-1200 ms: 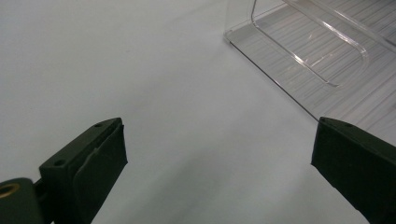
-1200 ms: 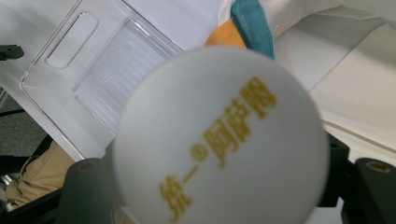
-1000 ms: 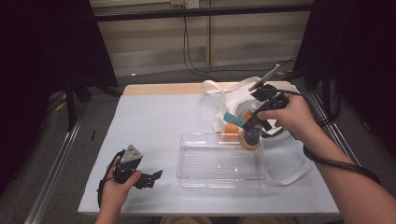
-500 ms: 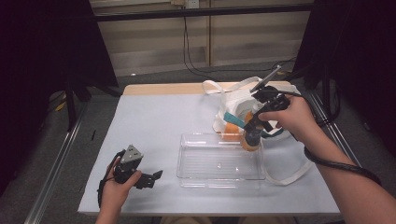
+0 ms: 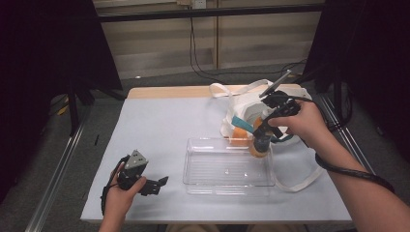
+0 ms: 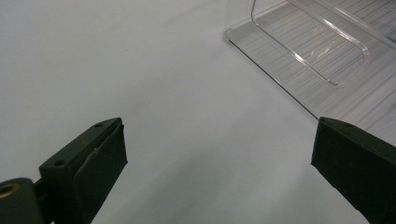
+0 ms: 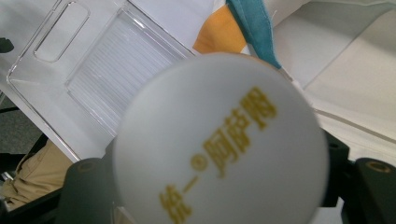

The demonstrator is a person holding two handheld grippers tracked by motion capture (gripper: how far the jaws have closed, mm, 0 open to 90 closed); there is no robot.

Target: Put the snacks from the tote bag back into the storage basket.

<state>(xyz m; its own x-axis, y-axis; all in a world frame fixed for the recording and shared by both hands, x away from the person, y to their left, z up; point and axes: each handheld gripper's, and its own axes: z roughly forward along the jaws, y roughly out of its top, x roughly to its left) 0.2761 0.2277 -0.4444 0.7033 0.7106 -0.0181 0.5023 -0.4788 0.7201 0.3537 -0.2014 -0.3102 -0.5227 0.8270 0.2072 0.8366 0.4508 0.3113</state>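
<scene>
Your right gripper is clamped on an orange bottle with a round white cap; in the right gripper view the cap with its yellow printed characters sits squarely between the two black jaws. Against the high view from a second ago, almost nothing has changed: bottle and gripper hang at the same spot, over the far right corner of the clear rectangular plastic tray. I judge that you have the bottle out of the bag and are paused just before lowering it into the tray. Beyond the tray's far right corner lies the white cloth tote bag, with orange and teal items showing at its mouth. Your left gripper rests on the white table just left of the tray, jaws spread wide and empty.
</scene>
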